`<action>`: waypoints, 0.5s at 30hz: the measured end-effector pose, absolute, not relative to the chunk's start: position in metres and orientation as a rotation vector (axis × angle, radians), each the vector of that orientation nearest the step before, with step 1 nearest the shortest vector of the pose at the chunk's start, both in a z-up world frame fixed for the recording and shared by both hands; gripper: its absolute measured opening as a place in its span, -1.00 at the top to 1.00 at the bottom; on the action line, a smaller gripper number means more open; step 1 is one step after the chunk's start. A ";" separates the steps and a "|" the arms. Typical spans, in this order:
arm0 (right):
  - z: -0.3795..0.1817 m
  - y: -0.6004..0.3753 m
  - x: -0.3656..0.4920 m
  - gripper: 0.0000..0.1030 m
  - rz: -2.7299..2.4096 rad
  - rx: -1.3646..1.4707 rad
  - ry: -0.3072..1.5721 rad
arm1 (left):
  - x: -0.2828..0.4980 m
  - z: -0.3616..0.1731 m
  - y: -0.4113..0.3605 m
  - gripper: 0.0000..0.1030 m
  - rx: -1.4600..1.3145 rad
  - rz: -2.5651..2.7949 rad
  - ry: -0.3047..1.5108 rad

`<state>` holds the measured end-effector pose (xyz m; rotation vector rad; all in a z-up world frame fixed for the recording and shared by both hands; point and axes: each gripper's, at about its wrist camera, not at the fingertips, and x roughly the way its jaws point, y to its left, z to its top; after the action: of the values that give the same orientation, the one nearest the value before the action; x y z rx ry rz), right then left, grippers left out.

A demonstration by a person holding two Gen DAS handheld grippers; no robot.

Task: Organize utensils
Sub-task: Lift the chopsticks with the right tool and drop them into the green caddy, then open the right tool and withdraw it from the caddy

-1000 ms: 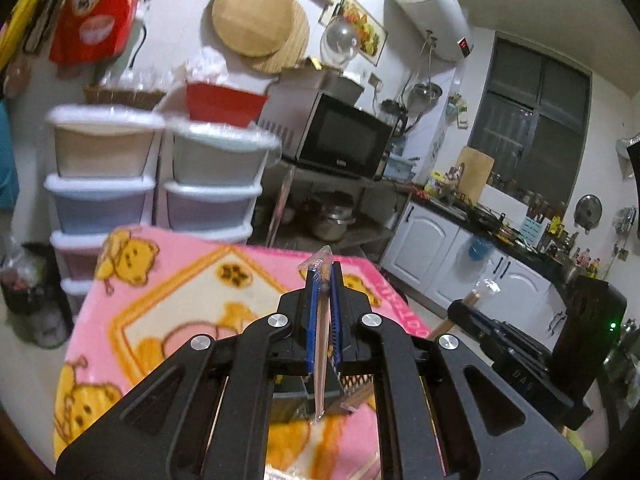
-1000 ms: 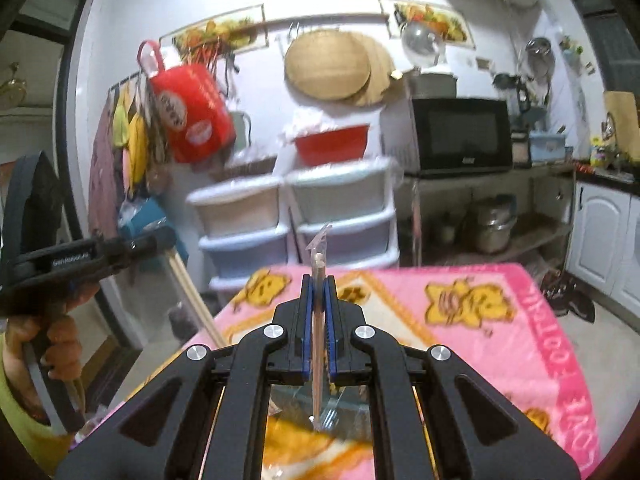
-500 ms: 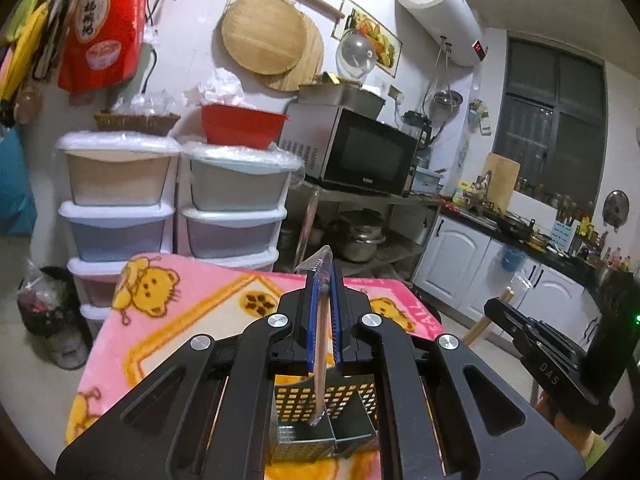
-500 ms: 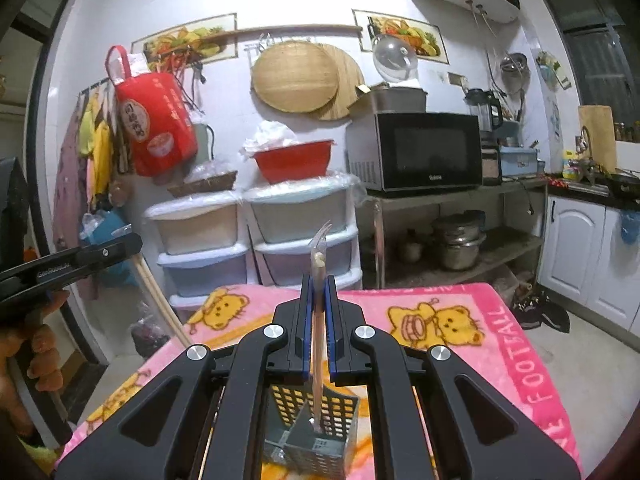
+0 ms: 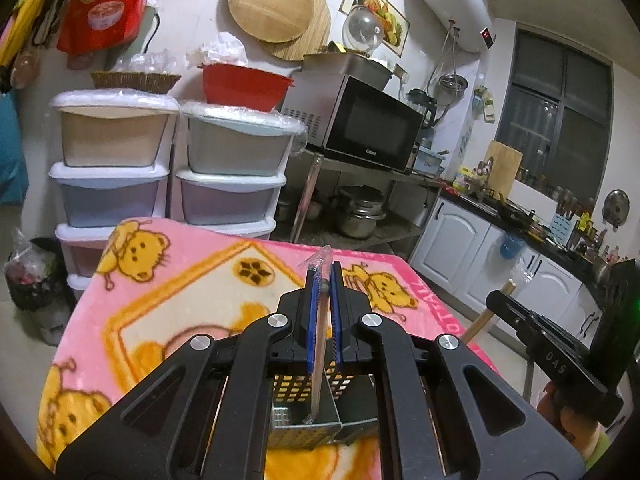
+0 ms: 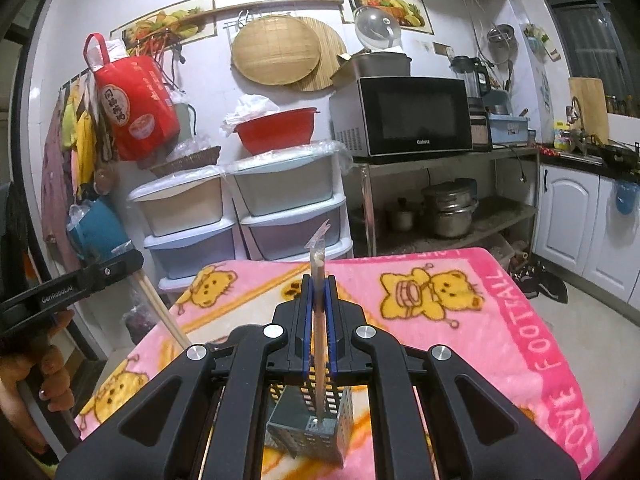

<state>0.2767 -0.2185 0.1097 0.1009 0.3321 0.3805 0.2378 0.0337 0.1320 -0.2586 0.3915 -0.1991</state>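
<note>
The left gripper (image 5: 323,312) is pinching a wrapped pair of chopsticks (image 5: 319,344) between its blue pads, jaws nearly closed on it, and is holding it upright so that its lower tip is pointing down toward a compartment of the perforated metal caddy (image 5: 304,412) standing on the pink blanket (image 5: 168,304). The right gripper (image 6: 318,320) is likewise clamping a second wrapped pair (image 6: 319,344), near-vertical, its tip hanging at the rim of the caddy (image 6: 316,428); whether it is already touching the rim cannot be told. The steep hold is judged to be letting each pair slide in endwise. Each gripper is also appearing at the edge of the other's view, chopsticks projecting below it. Compared with a second ago, both cameras are looking further down: the caddy, then barely visible behind the fingers, is now showing plainly beneath both tips, and the grip on each pair is staying unchanged
</note>
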 end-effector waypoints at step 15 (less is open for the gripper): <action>0.097 -0.240 0.262 0.14 0.363 0.145 0.382 | 0.231 0.117 0.046 0.33 -0.293 -0.183 0.424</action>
<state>0.2618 -0.2401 0.0974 0.1454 0.3817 0.3633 0.2313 0.0458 0.1168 -0.2932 0.4244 -0.1833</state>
